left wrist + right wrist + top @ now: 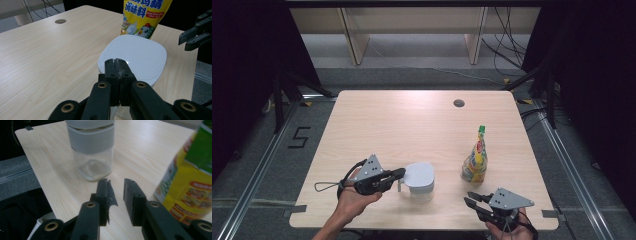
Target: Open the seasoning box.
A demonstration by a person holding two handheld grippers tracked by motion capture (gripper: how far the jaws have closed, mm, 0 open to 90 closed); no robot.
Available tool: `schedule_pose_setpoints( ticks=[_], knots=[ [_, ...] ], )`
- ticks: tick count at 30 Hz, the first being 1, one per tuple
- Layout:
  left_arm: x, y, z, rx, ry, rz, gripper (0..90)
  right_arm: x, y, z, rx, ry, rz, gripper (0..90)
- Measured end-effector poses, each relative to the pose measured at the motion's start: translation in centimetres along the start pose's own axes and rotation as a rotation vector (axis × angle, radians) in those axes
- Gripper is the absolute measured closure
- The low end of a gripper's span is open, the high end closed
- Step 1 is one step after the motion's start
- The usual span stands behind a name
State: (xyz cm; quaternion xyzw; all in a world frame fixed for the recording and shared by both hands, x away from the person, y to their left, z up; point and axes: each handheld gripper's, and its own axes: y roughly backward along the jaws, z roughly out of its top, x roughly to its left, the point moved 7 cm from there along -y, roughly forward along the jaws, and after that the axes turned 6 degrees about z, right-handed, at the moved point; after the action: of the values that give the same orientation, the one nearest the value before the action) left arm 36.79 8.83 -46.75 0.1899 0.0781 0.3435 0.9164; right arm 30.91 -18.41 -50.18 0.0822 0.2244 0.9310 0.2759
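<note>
Overhead: wooden worktop [387,120] carrying a clear jar [419,181] with a white lid [420,173], near the front edge, about midway along it. Yellow seasoning pouch [475,159] upright to the jar's right, apart from it, toward the front right corner. Left gripper [400,173] held by a hand [356,200] at the front left, jaw tips at the jar's left side, just at the lid rim. Right gripper [472,198] near the front right corner, just in front of the pouch, not touching it.

Left gripper view: jaws pressed together, tips over the near rim of the lid [135,56]; contact uncertain. Pouch [143,17] behind the jar; other gripper's jaws at the right edge.

Right gripper view: jaws spread, nothing between them. Jar [91,150] ahead on the left, pouch [190,182] close on the right.
</note>
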Motion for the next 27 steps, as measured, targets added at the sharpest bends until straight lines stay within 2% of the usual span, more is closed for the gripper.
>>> schedule_pose_setpoints(
  ticks=[6, 7, 12, 14, 16, 18, 20, 21, 27],
  knots=[
    [0.1, 0.0, 0.1, -0.001, -0.03, -0.003, 88.0, 0.5, -1.4, 0.9, 0.001, 0.038, 0.029, 83.7],
    [0.0, 0.0, 0.1, -0.001, -0.016, 0.001, 88.0, 0.6, -1.7, 1.3, -0.006, 0.05, 0.032, 85.4],
    [0.1, 0.0, 0.0, 0.002, -0.031, 0.0, 88.0, 1.1, -2.7, 2.1, -0.01, 0.067, 0.051, 87.3],
    [0.1, 0.0, -0.1, 0.0, -0.01, 0.003, 88.0, 1.1, -3.2, 2.6, -0.008, 0.075, 0.051, 87.9],
    [0.1, 0.1, -0.1, 0.001, -0.015, 0.009, 88.1, 1.0, -3.8, 3.1, -0.015, 0.094, 0.048, 88.6],
    [0.1, 0.1, -0.1, 0.0, -0.012, 0.006, 88.0, 1.0, -4.1, 3.4, -0.01, 0.079, 0.051, 89.1],
    [0.1, 0.1, -0.1, -0.004, -0.007, 0.005, 88.0, 0.9, -4.6, 3.7, -0.018, 0.103, 0.059, 89.4],
    [0.1, 0.1, -0.1, -0.002, -0.012, 0.008, 88.0, 0.9, -4.8, 3.9, -0.026, 0.09, 0.055, 89.5],
    [0.1, 0.1, -0.2, -0.001, -0.016, 0.009, 88.1, 1.1, -5.5, 5.0, -0.028, 0.112, 0.068, 90.0]
  ],
)
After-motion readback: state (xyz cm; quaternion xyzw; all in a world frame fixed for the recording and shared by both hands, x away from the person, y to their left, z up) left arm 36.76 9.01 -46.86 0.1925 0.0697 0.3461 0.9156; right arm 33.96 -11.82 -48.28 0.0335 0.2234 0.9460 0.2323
